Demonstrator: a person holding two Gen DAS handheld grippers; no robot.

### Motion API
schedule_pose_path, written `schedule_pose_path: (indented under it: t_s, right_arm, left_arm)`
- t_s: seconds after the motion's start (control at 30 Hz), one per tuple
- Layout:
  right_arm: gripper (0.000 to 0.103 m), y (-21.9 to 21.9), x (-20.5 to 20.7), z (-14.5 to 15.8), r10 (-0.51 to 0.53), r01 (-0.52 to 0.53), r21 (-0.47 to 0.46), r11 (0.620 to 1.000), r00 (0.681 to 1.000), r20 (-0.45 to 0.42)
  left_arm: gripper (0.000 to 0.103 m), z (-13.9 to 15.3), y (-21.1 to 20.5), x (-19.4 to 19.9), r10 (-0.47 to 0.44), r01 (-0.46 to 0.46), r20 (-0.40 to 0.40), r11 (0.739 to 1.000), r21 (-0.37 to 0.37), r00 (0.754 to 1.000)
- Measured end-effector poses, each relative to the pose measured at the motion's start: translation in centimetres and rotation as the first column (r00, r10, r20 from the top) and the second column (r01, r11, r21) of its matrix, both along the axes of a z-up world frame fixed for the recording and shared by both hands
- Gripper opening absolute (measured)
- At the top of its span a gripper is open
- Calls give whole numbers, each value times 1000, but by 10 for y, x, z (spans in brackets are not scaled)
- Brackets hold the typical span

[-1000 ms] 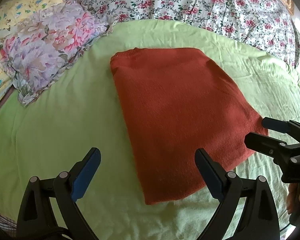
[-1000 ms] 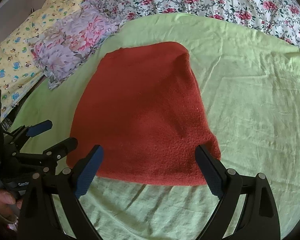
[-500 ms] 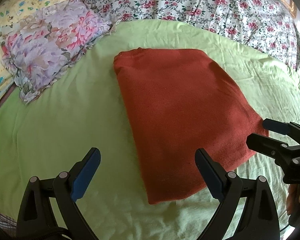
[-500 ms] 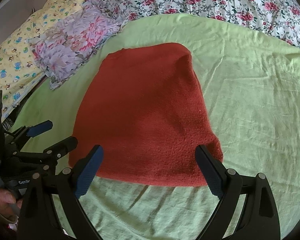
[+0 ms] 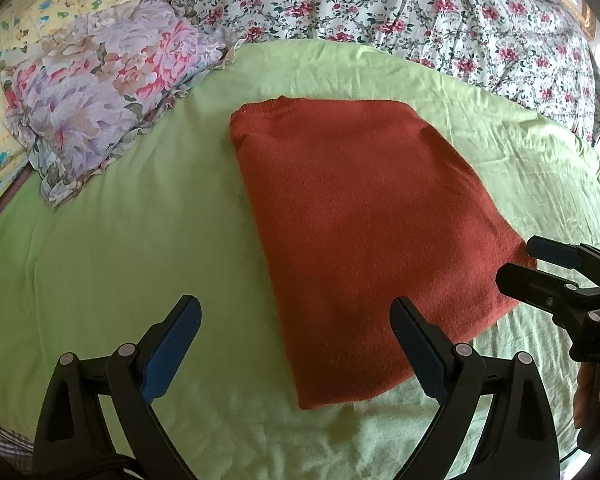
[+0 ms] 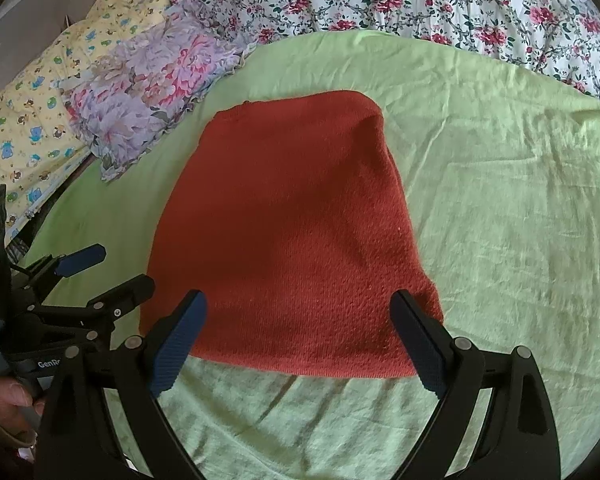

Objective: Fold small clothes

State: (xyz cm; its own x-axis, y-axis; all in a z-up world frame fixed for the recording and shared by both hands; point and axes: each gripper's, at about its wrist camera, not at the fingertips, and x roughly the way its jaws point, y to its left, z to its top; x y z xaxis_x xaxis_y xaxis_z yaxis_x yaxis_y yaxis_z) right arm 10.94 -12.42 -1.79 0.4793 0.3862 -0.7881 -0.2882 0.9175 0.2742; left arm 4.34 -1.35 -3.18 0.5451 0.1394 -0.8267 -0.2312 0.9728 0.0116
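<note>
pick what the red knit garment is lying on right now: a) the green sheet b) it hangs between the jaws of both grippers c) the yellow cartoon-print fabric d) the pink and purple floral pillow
a: the red knit garment lies flat on the green sheet, clear of the floral pillow, and both the left gripper and the right gripper are open with nothing in their jaws.

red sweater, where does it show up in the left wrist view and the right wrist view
Left wrist view: the red sweater lies right of centre on the green sheet, running down toward the lower right.
Right wrist view: the sweater fills the centre, its near edge between the open tongs.
Shared landmark: the purple flowered pillow, upper left of the sweater in both.
</note>
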Motion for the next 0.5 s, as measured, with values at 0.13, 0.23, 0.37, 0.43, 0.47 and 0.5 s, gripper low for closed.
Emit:
schedule_pose_path:
  t_s: [0.13,0.23,0.37,0.43,0.47,0.5]
  right_arm:
    - [93,-1,1,1,-1,1,2,1000,1000,0]
    - [93,-1,1,1,0,0,1,1000,1000,1]
    - [93,-2,0,1,-1,1,2,1000,1000,3]
    - [93,-2,1,2,-2,2,4,1000,1000,3]
    - [93,-2,1,2,-1,1,3,1000,1000,3]
    - [93,-2,1,2,0,0,4,1000,1000,4]
  left_arm:
    - [96,0,-1,0,-3,3,1,1000,0,1000]
    - [96,0,-2,0,-2,2,1,1000,-2,1000]
    - [96,0,-3,1,-5,5,0,1000,-3,1000]
    - [96,0,-4,1,-8,8,0,1000,-2,1000]
    - [96,-1,-5,1,-8,8,0,1000,-2,1000]
    - [96,-1,-5,1,-7,7,0,1000,-3,1000]
